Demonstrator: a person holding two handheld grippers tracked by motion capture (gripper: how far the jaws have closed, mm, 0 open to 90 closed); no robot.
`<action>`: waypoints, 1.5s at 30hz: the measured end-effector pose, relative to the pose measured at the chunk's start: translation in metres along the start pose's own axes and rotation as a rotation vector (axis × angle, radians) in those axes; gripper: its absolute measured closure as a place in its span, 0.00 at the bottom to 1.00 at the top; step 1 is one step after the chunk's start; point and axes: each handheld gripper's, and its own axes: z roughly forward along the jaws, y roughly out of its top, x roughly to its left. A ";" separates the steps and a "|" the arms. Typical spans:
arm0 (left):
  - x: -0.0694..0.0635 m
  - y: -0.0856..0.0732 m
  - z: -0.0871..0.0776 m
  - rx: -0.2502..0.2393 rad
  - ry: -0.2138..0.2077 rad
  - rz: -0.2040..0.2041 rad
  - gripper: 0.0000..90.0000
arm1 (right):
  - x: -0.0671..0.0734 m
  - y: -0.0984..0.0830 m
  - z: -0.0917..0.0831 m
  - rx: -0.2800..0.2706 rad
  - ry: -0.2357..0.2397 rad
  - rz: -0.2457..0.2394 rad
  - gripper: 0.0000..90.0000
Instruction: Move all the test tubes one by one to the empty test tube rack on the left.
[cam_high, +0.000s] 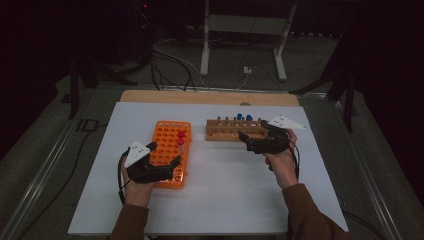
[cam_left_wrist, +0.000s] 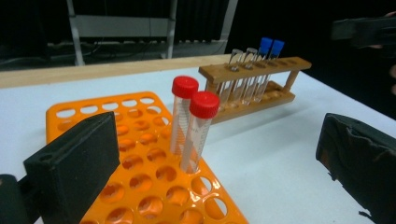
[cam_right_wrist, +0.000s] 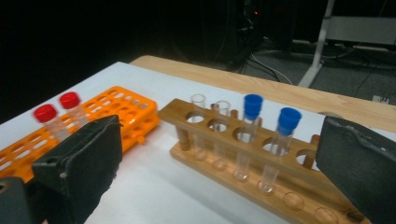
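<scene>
hovering over the near right part of the orange rack (cam_high: 169, 152), the left gripper (cam_high: 165, 157) has its jaws spread wide with nothing between the pads; in the left gripper view the two black jaws stand far apart at the bottom corners, and the two red-capped tubes (cam_left_wrist: 192, 123) rise in the gap ahead of them, untouched. those tubes stand side by side, tilted a little, in holes near the rack's right edge, the nearer one just in front of the other. the right gripper (cam_high: 252, 140) is held just at the near side of the wooden rack (cam_high: 227, 131), close to its right half, and its jaws are also wide apart and empty; in the right gripper view the wooden rack lies between and beyond the two jaws. in that rack stand two blue-capped tubes (cam_right_wrist: 268, 140) next to each other, and to their left two clear tubes (cam_right_wrist: 208, 123) without caps, all upright in the top row of holes. the two racks sit apart on the white table (cam_high: 230, 190), the orange one to the left and nearer the person, the wooden one farther back and to the right. brown sleeves (cam_high: 312, 215) cover both forearms, which come in from the near edge.
</scene>
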 end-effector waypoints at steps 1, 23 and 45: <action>0.000 0.000 -0.001 0.003 0.023 0.010 0.00 | -0.002 0.002 0.002 0.005 -0.008 0.002 0.01; 0.000 -0.002 -0.004 0.005 0.095 0.018 0.01 | -0.041 -0.004 0.059 0.107 -0.138 0.047 0.60; 0.001 -0.005 -0.003 -0.002 0.080 0.014 0.01 | -0.033 -0.009 0.070 0.131 -0.160 0.029 0.85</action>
